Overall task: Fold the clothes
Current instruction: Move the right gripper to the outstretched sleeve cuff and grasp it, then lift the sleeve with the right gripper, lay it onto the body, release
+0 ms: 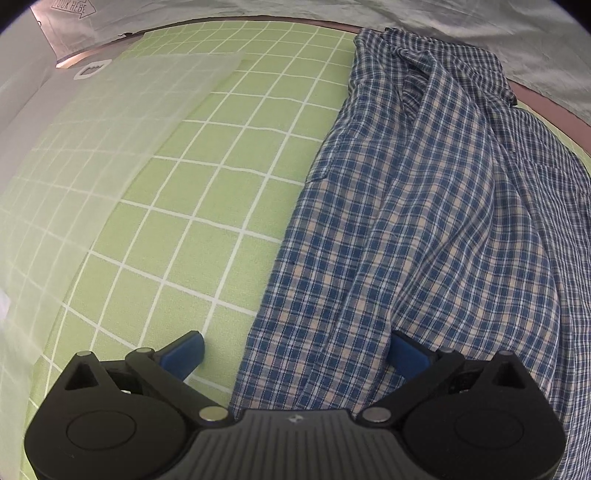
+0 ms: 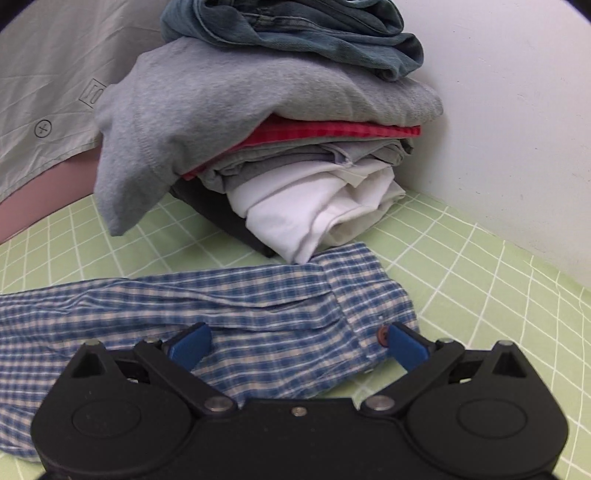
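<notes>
- The left wrist view looks forward along the left gripper [image 1: 295,354], low and close above a green checked sheet [image 1: 207,192]; its jaws stand wide apart at the lower edge of the frame.
- It faces along the left edge of a blue plaid shirt [image 1: 424,221], toward a grey cloth [image 1: 480,26] at the far side.
- The right wrist view sits just as low behind the right gripper [image 2: 299,347], jaws spread over the shirt's buttoned end.
- It faces a stack of folded clothes [image 2: 277,129] near a white wall [image 2: 517,110].
- Both views share the plaid shirt, the green sheet and the grey cloth.
</notes>
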The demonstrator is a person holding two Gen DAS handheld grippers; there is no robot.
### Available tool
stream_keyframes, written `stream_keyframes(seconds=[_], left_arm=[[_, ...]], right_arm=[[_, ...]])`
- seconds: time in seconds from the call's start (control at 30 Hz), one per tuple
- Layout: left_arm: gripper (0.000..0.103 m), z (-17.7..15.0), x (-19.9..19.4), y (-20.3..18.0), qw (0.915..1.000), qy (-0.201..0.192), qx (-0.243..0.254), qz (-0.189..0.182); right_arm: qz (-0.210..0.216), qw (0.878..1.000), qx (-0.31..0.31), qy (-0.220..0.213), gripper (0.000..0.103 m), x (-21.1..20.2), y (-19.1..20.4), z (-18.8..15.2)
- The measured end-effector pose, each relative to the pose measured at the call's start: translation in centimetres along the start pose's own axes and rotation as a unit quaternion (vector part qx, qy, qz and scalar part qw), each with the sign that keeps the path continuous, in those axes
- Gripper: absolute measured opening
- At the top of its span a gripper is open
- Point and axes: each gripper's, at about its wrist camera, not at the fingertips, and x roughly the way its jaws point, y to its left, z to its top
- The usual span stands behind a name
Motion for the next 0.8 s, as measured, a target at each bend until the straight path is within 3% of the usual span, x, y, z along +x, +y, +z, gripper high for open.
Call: stream_keyframes(seconds=[0.37,0.43,0.53,0.6,0.63,0.8], left_arm=[[0.103,0.1,0.2,0.0,1.0,0.0,-0.004,0.001],[0.103,0.1,0.2,-0.1,1.0,0.001,-0.005,0.001],[0.103,0.0,0.2,-0.1,1.0,0.001,-0.007,0.001],[0.103,0.0,0.1,-0.1,1.0,0.0,-0.008,0.001],[0.103,0.0,0.1,-0.1,1.0,0.0,-0.008,0.001],[0.103,-0.4,0.0,-0.2,0.9999,-0.006,-0.01,0.002]], right_arm=[[-0.011,0.999,0.024,0.024,0.102,2.3,-1.6,0.3],[-0.005,0.999,0.021,0.024,0.095,2.2,-1.5,0.4],[0.013,1.0,0.006,0.022,0.068,1.8,-1.2,0.6],[0.033,0.999,-0.007,0.02,0.031,1.4,-0.9,0.7],[0.043,0.999,-0.013,0.02,0.02,1.1,-0.7,0.7],[0.075,0.997,-0.028,0.012,0.017,-0.6,0.2,0.3]])
